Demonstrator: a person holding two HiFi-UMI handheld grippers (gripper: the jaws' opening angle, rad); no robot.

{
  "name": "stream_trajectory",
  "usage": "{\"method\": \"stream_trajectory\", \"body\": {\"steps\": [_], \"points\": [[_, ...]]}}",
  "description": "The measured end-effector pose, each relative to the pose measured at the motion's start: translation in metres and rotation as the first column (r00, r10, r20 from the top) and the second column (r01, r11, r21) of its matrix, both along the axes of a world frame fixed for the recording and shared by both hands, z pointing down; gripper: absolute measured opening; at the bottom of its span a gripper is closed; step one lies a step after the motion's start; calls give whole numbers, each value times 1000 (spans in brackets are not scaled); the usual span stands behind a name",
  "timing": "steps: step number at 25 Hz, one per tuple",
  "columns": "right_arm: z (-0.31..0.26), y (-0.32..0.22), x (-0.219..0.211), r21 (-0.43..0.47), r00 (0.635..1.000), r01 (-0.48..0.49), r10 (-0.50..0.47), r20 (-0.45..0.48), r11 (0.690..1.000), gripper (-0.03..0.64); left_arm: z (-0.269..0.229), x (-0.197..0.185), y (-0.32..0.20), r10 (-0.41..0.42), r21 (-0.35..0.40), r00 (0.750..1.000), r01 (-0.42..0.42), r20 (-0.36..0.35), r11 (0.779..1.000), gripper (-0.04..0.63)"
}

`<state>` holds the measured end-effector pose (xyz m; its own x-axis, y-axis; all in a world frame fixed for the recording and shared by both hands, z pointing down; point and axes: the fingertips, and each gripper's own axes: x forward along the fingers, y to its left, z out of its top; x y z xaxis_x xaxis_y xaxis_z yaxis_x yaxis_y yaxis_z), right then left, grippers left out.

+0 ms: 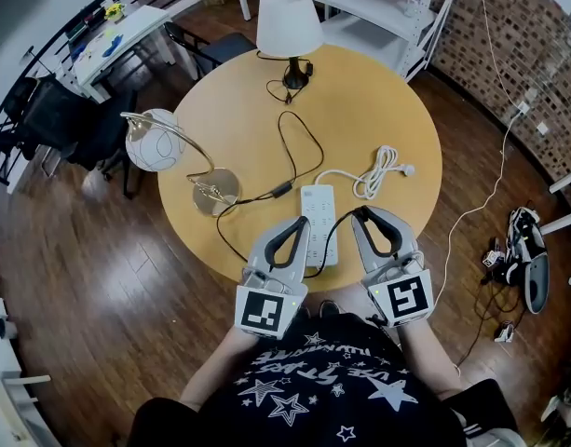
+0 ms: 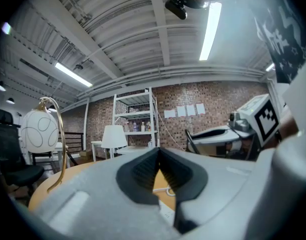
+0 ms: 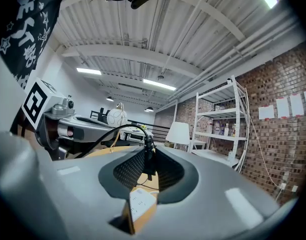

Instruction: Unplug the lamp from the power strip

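Note:
A white power strip (image 1: 319, 208) lies on the round wooden table (image 1: 397, 119), its white cord (image 1: 373, 173) coiled to the right. My right gripper (image 1: 358, 212) is just right of the strip, shut on a black plug (image 3: 145, 159). The plug's black cord arcs off to the left. In the right gripper view the strip (image 3: 139, 204) lies below the jaws, and the plug looks clear of it. My left gripper (image 1: 300, 223) rests at the strip's left edge, shut with nothing between its pads (image 2: 143, 171). A globe lamp (image 1: 153, 142) and a white-shade lamp (image 1: 290, 24) stand on the table.
Black lamp cords (image 1: 299, 147) loop across the table's middle. Dark chairs (image 1: 61, 119) and a white desk (image 1: 127, 35) stand at the back left. White shelving (image 1: 387, 7) stands against the brick wall. Cables and gear (image 1: 523, 259) lie on the wooden floor at right.

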<state>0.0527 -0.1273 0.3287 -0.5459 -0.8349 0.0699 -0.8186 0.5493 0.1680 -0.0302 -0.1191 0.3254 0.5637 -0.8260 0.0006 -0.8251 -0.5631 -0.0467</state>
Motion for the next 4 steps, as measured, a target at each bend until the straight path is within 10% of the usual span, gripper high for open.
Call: {"method": "stream_trajectory", "body": {"steps": [4], "points": [[2,-4,7,-16,1000,5,-5,1,1000,64,-2,5,-3,10,7,1000,-10,2,1000,2]]}}
